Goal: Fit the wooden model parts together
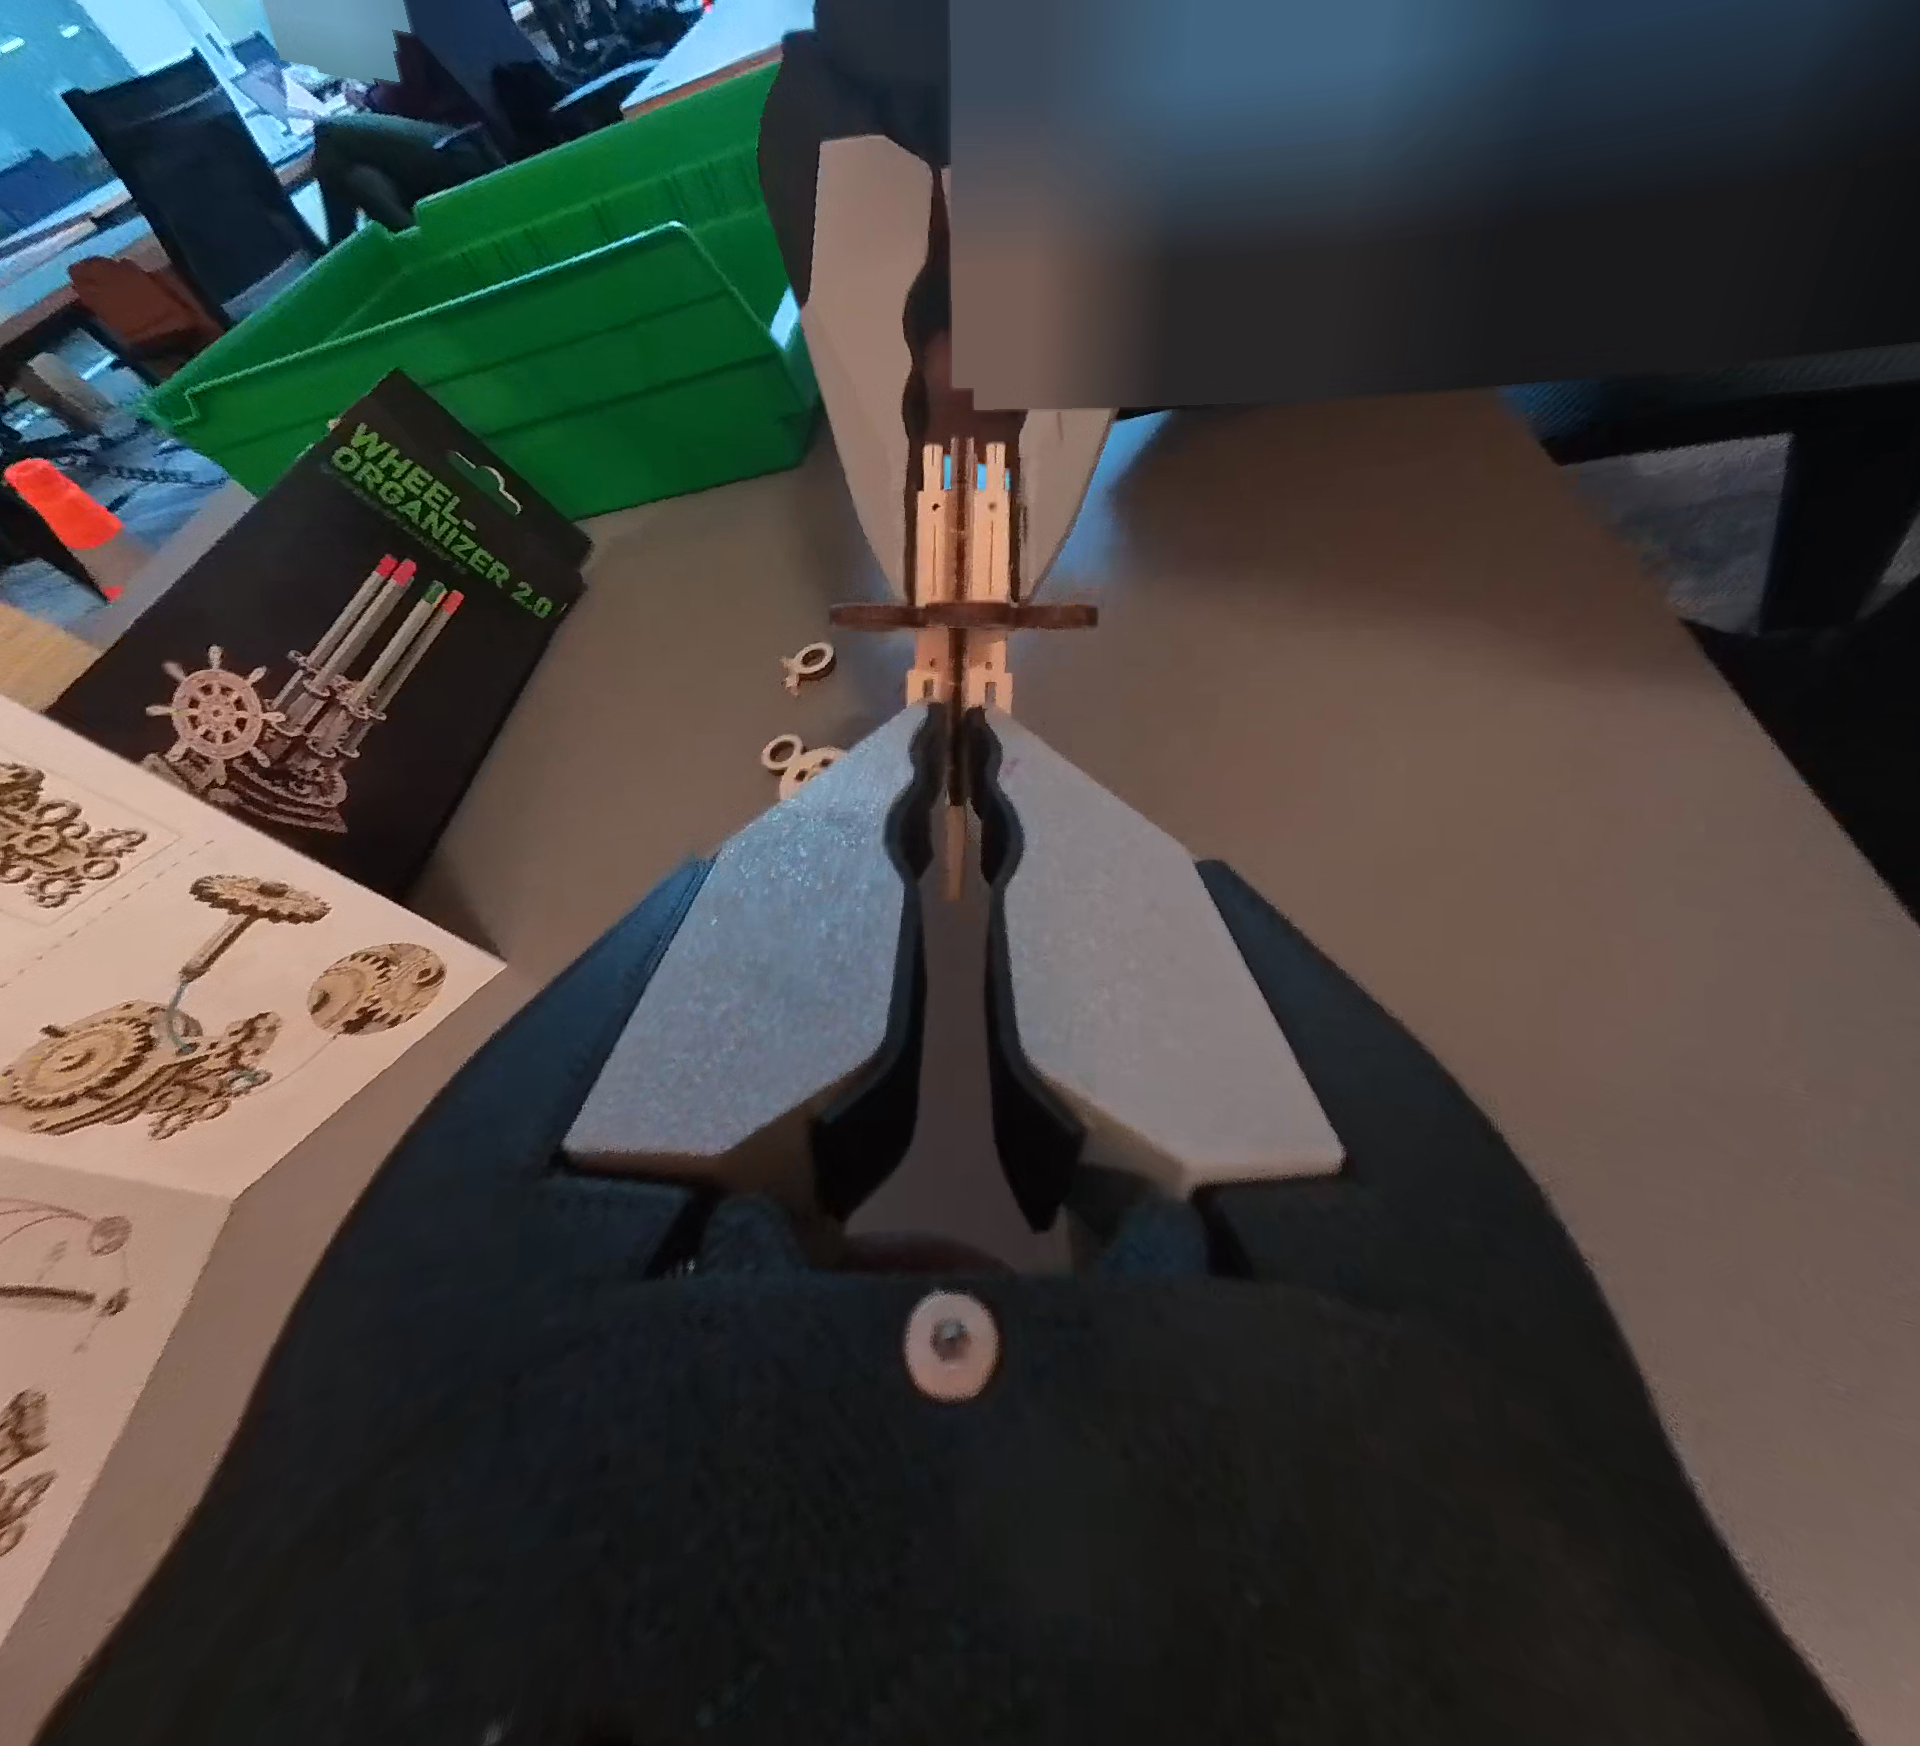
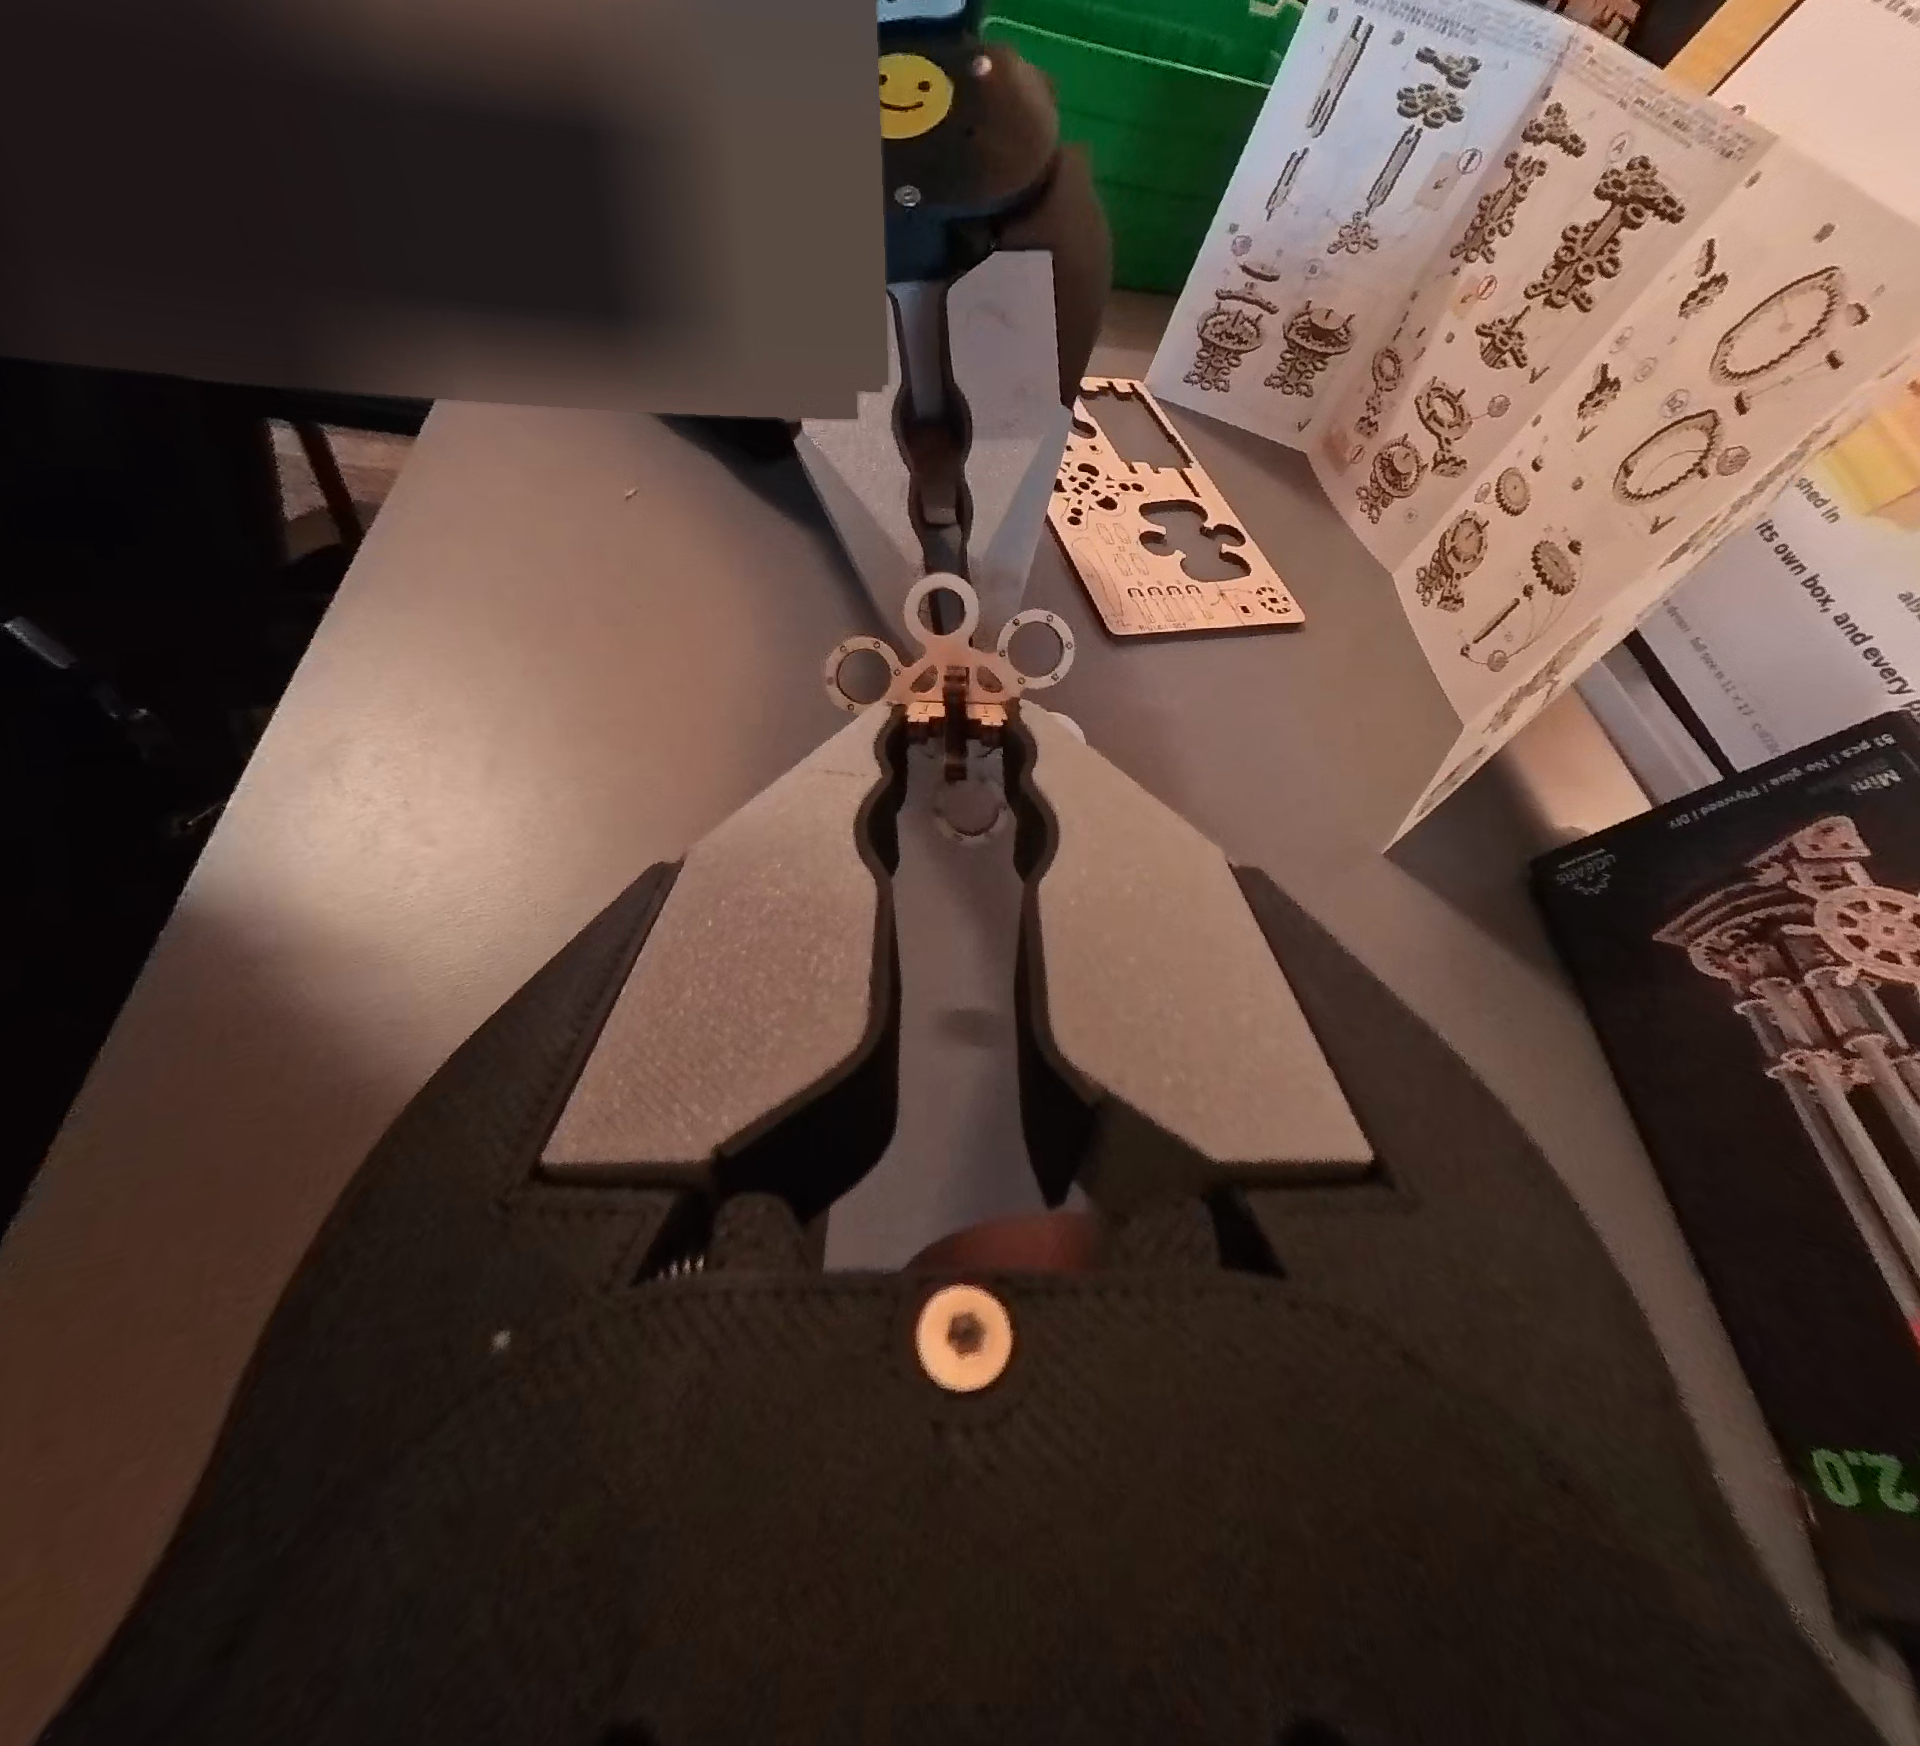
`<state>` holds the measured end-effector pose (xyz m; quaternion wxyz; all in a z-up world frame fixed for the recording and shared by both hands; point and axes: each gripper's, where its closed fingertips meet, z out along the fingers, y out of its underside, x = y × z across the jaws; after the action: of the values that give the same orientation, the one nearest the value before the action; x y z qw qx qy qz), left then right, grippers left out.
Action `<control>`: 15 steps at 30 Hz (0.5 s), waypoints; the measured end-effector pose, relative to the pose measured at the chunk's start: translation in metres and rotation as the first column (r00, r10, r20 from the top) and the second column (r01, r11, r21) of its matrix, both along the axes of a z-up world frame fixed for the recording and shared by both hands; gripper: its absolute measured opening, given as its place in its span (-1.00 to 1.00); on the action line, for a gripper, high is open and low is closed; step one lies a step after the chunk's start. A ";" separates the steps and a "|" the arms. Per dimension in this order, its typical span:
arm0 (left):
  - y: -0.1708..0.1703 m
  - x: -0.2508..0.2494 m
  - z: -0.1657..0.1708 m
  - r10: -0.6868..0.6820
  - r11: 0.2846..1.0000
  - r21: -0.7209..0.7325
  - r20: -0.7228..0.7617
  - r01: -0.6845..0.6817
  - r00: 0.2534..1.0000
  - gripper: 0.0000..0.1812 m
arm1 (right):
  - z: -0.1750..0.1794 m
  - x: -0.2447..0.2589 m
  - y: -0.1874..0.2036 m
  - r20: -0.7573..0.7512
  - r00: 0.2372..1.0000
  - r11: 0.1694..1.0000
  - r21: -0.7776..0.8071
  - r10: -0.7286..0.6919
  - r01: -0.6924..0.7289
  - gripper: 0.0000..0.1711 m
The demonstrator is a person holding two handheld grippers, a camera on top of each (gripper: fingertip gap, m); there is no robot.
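Right now my two tools face each other nose to nose over the grey tabletop [image 1: 1351,761], sharing one small assembly between them. In the left wrist view, my left tool [image 1: 961,725] is closed on the near end of a pale wooden shaft [image 1: 964,533], which runs straight up the middle of the frame, away from me. A dark wooden disc [image 1: 961,616], seen edge-on, sits across the shaft partway along. The far end of the shaft goes into my right tool [image 1: 961,429], whose grey fingers come down from the upper centre.

In the right wrist view, my right tool [image 2: 951,730] pinches the shaft end at its tips, jaws not fully together but closed on the wood. Just beyond them the disc shows as a ringed wooden plate [image 2: 945,652] with three loops, facing me. My left tool [image 2: 940,501] comes in from the upper centre behind it.

So the long axis of the shaft lies along the line joining both tools, and the plate sits square across it. I judge any seating push must go along that line, tools toward each other, not sideways.

Loose ring pieces [image 1: 805,662] lie on the tabletop left of centre in the left view.
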<state>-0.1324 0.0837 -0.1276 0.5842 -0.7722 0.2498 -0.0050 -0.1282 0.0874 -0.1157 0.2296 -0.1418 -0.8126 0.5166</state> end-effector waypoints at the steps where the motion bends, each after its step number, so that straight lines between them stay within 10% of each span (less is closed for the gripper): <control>1: 0.001 -0.002 -0.001 0.017 1.000 -0.001 -0.019 -0.017 1.000 -0.99 | -0.001 -0.002 0.000 0.002 1.000 1.000 -0.005 -0.010 0.010 -0.84; 15: 0.006 -0.006 -0.033 0.053 0.984 -0.165 -0.124 -0.073 0.991 -1.00 | -0.031 -0.009 0.004 0.098 0.995 0.998 0.061 -0.034 0.028 -0.83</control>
<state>-0.1385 0.0902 -0.1608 0.5003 -0.8256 0.2582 0.0383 -0.1376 0.0916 -0.1467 0.2011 -0.1729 -0.8358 0.4807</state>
